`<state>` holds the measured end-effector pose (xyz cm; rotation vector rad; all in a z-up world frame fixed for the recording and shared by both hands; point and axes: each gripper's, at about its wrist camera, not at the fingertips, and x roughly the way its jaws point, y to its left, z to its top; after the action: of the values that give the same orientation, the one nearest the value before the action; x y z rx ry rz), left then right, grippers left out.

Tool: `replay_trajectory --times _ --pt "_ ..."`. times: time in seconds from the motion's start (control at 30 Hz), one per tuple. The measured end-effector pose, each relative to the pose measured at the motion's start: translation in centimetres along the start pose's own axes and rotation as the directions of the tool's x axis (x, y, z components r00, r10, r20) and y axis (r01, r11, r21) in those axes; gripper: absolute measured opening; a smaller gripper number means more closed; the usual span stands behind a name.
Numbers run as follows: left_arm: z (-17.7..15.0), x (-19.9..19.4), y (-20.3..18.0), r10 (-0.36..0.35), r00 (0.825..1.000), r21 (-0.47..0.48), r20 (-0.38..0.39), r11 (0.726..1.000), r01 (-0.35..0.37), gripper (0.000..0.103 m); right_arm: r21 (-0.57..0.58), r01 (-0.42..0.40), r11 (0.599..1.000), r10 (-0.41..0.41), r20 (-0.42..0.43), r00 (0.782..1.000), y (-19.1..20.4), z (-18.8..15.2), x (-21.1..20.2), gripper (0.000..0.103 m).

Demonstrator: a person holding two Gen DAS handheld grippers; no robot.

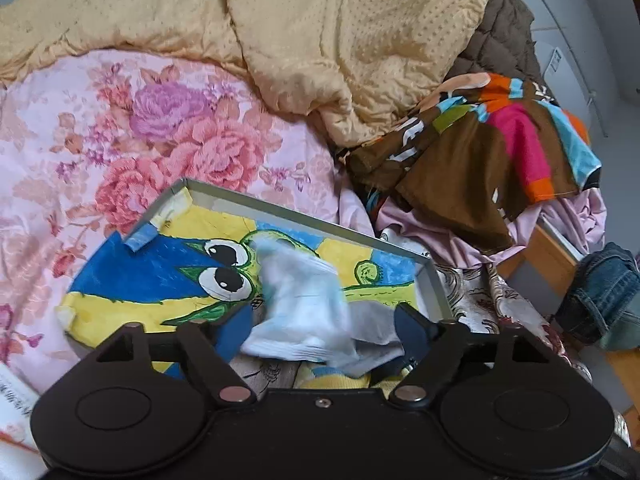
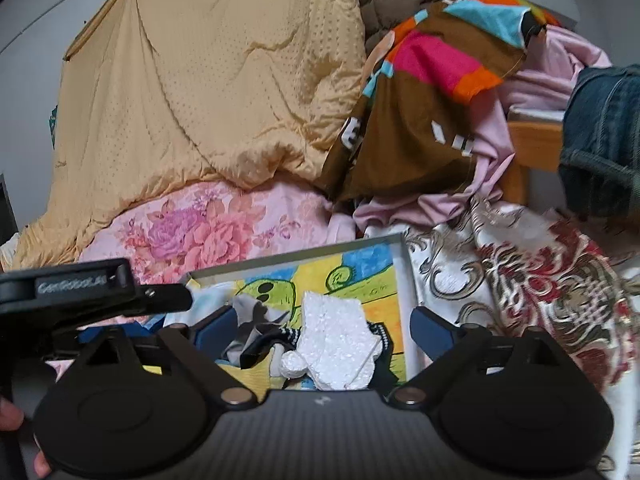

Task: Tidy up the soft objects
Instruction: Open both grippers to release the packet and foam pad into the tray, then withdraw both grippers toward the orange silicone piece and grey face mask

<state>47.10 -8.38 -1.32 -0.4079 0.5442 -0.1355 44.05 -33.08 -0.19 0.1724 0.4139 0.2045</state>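
Note:
A shallow grey-rimmed tray point(image 1: 304, 218) with a frog drawing lies on the bed; it also shows in the right wrist view point(image 2: 406, 280). In the left wrist view a pale white-blue sock point(image 1: 304, 304), blurred, hangs between the jaws of my left gripper point(image 1: 320, 332) over the tray, with a grey sock point(image 1: 374, 328) beside it. My right gripper point(image 2: 320, 328) is open above the tray, over a white fuzzy sock point(image 2: 336, 344) and a grey and black sock point(image 2: 252, 320). The left gripper body point(image 2: 80, 288) shows at the left of the right wrist view.
A tan quilt point(image 1: 320, 40) and a pink floral sheet point(image 1: 140, 132) cover the bed. A brown multicoloured garment point(image 1: 488, 152), pink cloth point(image 2: 480, 184) and jeans point(image 2: 600, 136) pile at the right. A patterned red and cream cloth point(image 2: 540, 280) lies right of the tray.

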Motion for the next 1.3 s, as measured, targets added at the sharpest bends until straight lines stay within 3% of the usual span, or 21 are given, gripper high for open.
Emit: replay_trajectory --times 0.3,0.9,1.3 --pt "-0.9 -5.0 0.4 0.006 1.0 0.013 0.027 1.0 -0.006 0.095 -0.039 0.026 0.999 -0.024 0.037 0.999 0.8 0.3 -5.0 0.102" --pt "-5.5 -15.6 0.6 -0.025 0.999 0.079 0.047 0.997 0.021 0.102 -0.091 0.031 0.995 -0.025 0.064 0.998 3.5 -2.0 -14.2 0.103" --pt "-8.3 -21.0 1.6 -0.07 0.996 0.084 0.047 0.994 0.066 0.102 -0.096 0.007 0.995 0.012 0.193 0.981 4.7 -4.4 -21.2 0.103"
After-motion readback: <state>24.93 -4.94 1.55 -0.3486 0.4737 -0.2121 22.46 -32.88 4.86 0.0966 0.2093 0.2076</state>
